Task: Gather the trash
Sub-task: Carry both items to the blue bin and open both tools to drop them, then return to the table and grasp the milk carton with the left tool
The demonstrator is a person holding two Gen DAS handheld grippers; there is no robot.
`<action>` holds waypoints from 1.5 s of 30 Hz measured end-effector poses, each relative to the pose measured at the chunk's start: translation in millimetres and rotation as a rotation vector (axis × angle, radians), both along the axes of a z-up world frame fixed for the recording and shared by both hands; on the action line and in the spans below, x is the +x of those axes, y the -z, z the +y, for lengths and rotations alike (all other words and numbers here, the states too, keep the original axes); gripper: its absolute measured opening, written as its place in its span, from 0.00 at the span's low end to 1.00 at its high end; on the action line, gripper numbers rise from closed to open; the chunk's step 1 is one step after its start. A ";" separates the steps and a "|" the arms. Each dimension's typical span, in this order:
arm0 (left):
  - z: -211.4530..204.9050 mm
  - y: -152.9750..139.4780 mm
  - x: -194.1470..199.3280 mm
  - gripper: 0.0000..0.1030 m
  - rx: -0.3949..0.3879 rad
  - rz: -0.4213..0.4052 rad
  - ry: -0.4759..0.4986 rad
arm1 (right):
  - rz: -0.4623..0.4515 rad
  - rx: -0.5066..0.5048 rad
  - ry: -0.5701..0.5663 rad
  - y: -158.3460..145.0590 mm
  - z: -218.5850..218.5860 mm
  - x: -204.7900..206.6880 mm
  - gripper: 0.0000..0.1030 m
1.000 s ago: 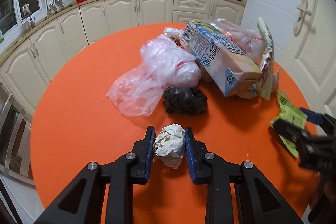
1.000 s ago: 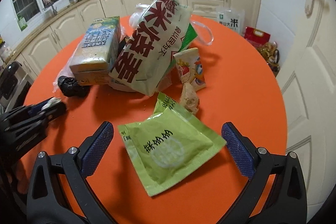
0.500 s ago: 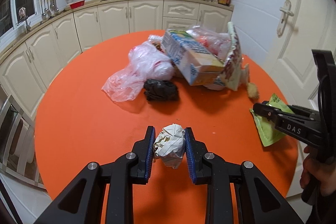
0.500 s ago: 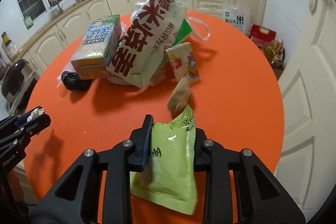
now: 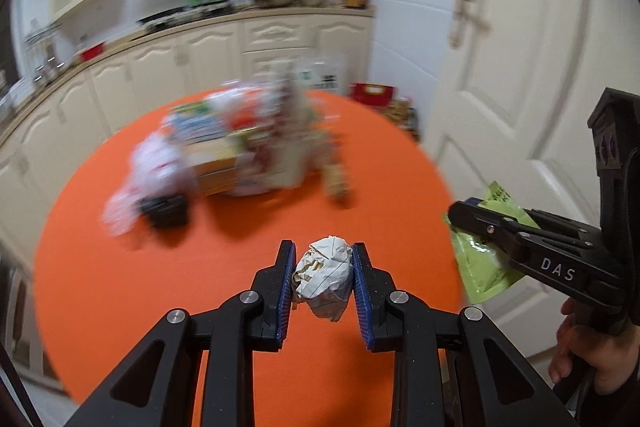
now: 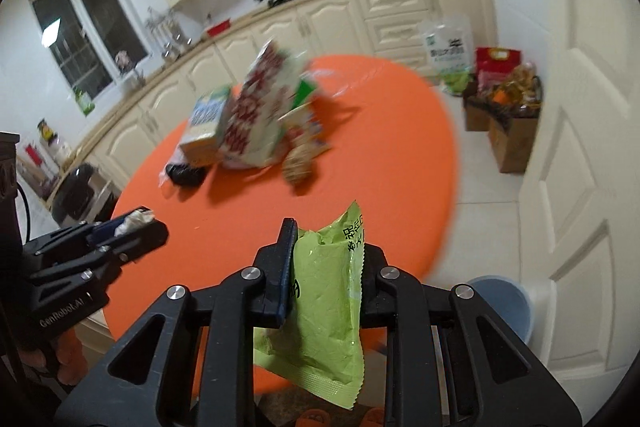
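My left gripper (image 5: 323,255) is shut on a crumpled white paper ball (image 5: 324,279), held above the near part of the round orange table (image 5: 120,267). The jaws of my right gripper (image 6: 326,239) are closing, and their pads press on a green snack packet (image 6: 324,291) that hangs below them over the table's edge. The left wrist view shows the right gripper (image 5: 460,215) and packet (image 5: 480,267) at the right. The right wrist view shows the left gripper (image 6: 148,223) with the paper ball (image 6: 134,218) at the left.
A blurred pile of trash (image 5: 240,147) lies mid-table: a carton, a large printed bag, plastic bags and a black bag (image 5: 164,211). A blue bin (image 6: 504,303) stands on the floor by the white door. Paper bags (image 6: 504,95) sit further along the floor.
The right gripper shut on the green packet and lifted it off the table. Both grippers drew back from the pile, which now looks smaller and farther away.
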State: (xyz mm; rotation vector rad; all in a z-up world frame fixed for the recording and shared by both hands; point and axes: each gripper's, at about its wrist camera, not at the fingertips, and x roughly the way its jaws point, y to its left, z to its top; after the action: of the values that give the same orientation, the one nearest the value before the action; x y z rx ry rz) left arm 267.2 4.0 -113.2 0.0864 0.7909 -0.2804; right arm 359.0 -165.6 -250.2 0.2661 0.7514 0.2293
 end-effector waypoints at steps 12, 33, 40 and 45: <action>-195.7 37.1 30.3 0.23 0.085 0.071 0.320 | 0.060 -0.173 0.257 29.9 -131.0 -45.0 0.22; -299.2 92.7 110.9 0.58 0.255 0.102 0.234 | 0.191 -0.087 0.297 134.8 -201.7 -9.4 0.26; -281.6 53.7 87.9 0.66 0.228 -0.016 0.152 | 0.144 -0.057 0.306 125.5 -198.0 -1.1 0.51; -254.8 34.4 60.4 0.67 0.204 -0.061 0.103 | 0.110 -0.066 0.304 97.2 -182.6 -12.6 0.60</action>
State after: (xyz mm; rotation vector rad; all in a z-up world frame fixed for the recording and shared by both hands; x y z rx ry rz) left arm 327.6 -250.8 -147.5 0.3269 0.7543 -0.2926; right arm 346.4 -348.2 -347.4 0.3285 0.8146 -0.0988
